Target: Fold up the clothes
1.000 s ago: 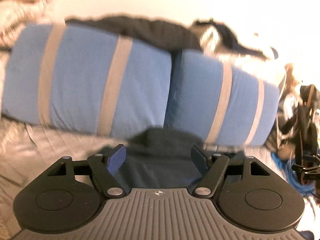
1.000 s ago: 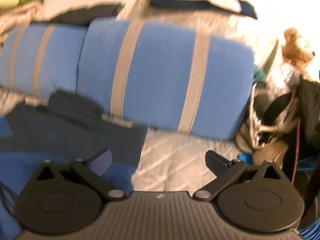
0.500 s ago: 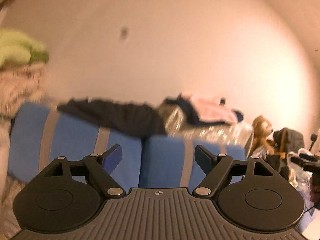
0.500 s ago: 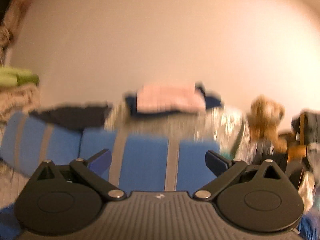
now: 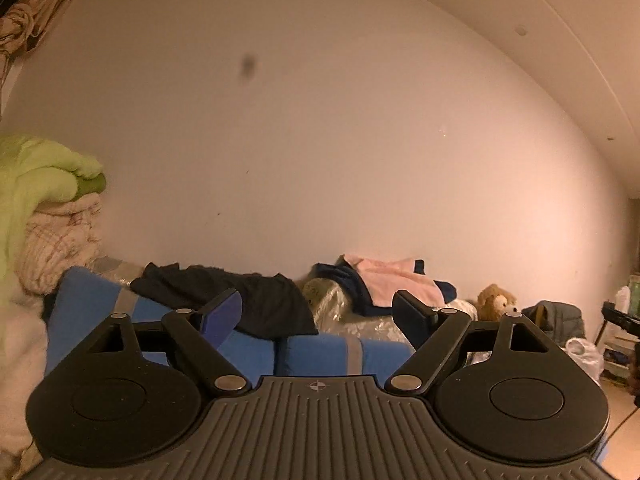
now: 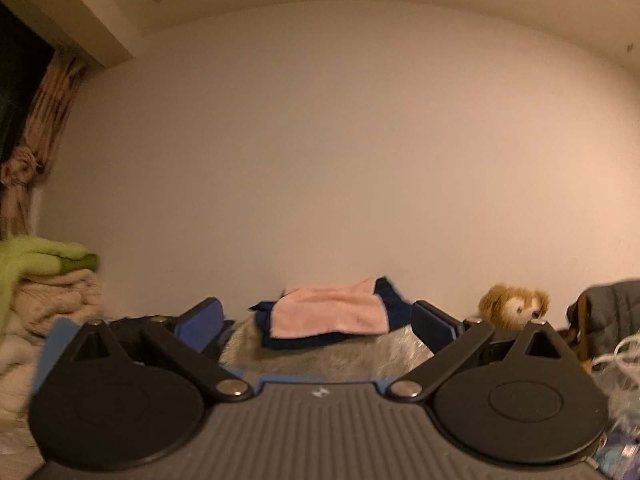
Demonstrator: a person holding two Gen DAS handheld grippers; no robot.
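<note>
Both views have swung upward since a second ago: then the striped blue cushions filled the frames and a dark garment lay just ahead of the fingers on the quilted bed; now bare wall fills most of each view and the cushions sit low, half hidden behind the gripper bodies. The dark garment on the bed is out of sight.

Left gripper: jaws apart and opening wider, nothing between them. Right gripper: jaws spread wide, nothing held.

Clothes in view lie at the back, along the wall. A black garment is draped loosely and crumpled over the top of the blue cushions, centre-left of the left view. A pink cloth lies flat atop a navy garment, the pair resting on a shiny grey bundle; lower centre in the right view, right of centre in the left.

Surroundings: plain pale wall with a dark smudge in the upper part. A stack of bedding at the left edge, green blanket on cream quilts. A brown plush toy sits at lower right, a grey bag beside it. A tied-back patterned curtain hangs at the left edge of the right view. Warm, dim light; the right view is slightly blurred.
</note>
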